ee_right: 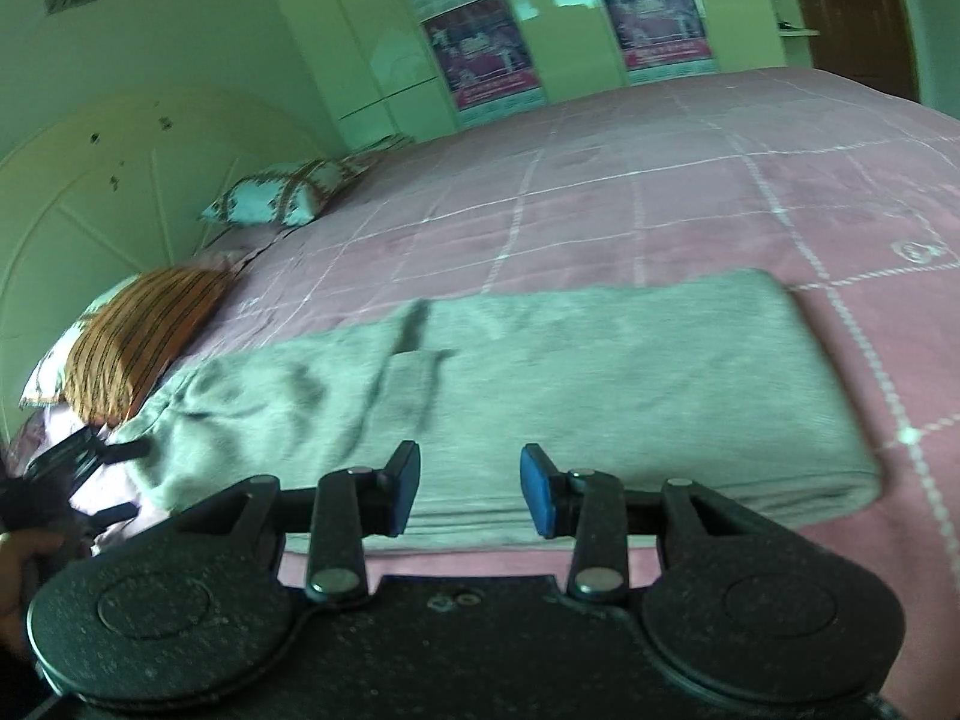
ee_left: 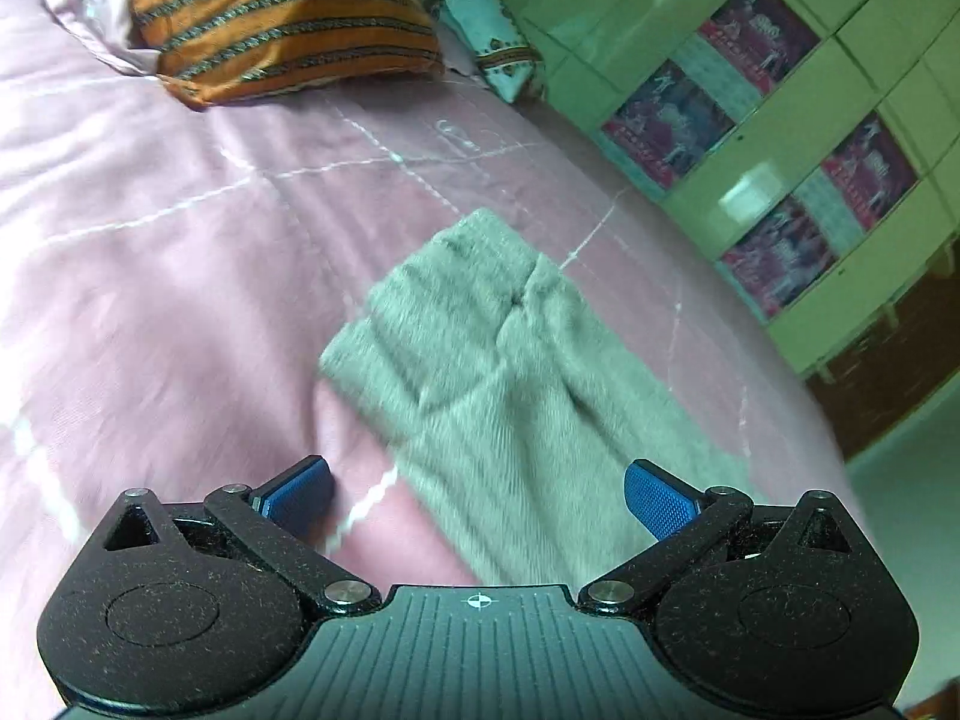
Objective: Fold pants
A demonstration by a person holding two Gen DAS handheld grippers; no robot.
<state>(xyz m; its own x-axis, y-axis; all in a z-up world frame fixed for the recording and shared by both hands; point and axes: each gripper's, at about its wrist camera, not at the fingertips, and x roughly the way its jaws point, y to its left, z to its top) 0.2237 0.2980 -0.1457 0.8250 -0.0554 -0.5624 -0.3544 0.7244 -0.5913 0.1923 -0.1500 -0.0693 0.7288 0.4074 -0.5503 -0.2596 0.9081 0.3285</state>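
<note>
Right wrist view: pink checked bedspread fills most of the rm, green cupboards w/ posters behind (print too blurry to read). Grey pants lie folded lengthwise on it. Right gripper & left gripper both spread apart, holding nothing.

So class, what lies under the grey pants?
The grey pants lie on the pink checked bedspread, which shows all around them. The part beneath the pants is covered.
</note>
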